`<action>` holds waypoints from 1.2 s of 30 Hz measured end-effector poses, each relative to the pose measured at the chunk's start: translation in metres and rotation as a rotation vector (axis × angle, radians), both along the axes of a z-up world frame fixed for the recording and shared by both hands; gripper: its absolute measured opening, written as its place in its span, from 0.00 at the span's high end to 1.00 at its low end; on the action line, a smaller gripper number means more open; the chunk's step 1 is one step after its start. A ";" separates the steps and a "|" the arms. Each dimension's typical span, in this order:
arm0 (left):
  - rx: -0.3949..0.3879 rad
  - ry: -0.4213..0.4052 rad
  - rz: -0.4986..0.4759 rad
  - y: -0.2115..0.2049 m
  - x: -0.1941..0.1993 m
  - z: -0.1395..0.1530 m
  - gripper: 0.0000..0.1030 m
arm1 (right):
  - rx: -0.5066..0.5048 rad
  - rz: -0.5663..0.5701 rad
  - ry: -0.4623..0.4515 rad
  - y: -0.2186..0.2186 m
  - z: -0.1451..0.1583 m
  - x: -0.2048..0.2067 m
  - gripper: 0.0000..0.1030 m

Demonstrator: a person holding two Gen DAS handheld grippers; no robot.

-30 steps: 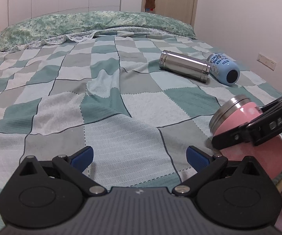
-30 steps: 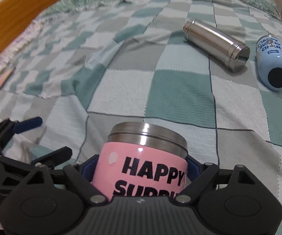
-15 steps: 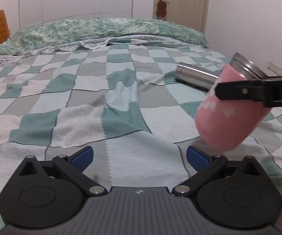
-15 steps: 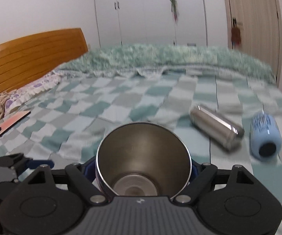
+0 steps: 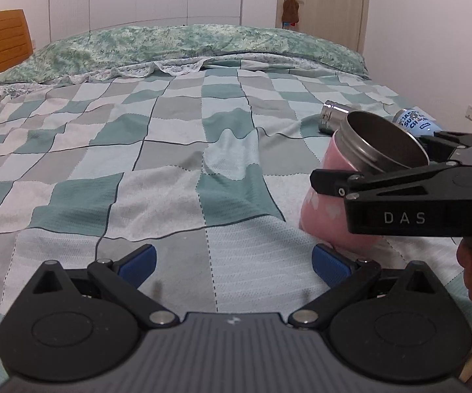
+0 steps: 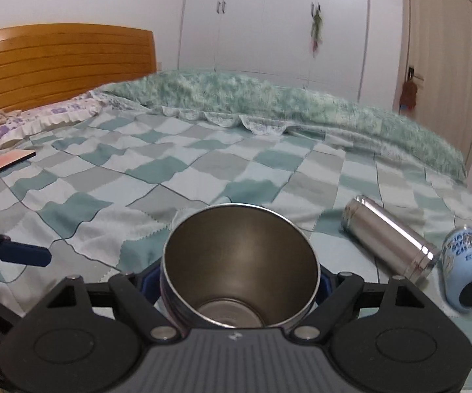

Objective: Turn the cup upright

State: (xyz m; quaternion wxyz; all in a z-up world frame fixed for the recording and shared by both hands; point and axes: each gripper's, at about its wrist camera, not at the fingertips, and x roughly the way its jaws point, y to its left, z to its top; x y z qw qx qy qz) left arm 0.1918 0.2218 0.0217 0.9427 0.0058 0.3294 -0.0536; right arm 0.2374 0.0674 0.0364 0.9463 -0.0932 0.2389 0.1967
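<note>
The pink cup with a steel rim and steel inside stands mouth-up and slightly tilted, its base on or just above the checked bedspread at the right. My right gripper is shut on the cup, its blue pads at both sides of the rim; it also shows in the left wrist view. My left gripper is open and empty, low over the bedspread just left of the cup.
A steel flask and a light blue bottle lie on their sides on the bed at the right. A green quilt is bunched along the far side. A wooden headboard stands at the left.
My right gripper has turned the pink cup from lying tilted with its mouth away to mouth-up, then lowered it towards the bedspread. The left gripper stayed open.
</note>
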 end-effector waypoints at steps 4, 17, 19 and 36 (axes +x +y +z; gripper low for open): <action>0.001 0.002 0.001 0.000 0.000 -0.001 0.00 | -0.002 -0.002 0.001 0.001 0.000 0.000 0.18; -0.010 -0.023 0.019 -0.016 -0.023 0.014 0.00 | 0.130 0.011 -0.094 -0.044 0.028 -0.033 0.00; -0.018 -0.039 0.019 -0.025 -0.033 0.020 0.00 | 0.156 0.012 -0.126 -0.061 0.035 -0.045 0.00; -0.094 -0.245 0.028 -0.177 -0.142 0.025 0.00 | 0.158 -0.099 -0.269 -0.235 0.019 -0.183 0.00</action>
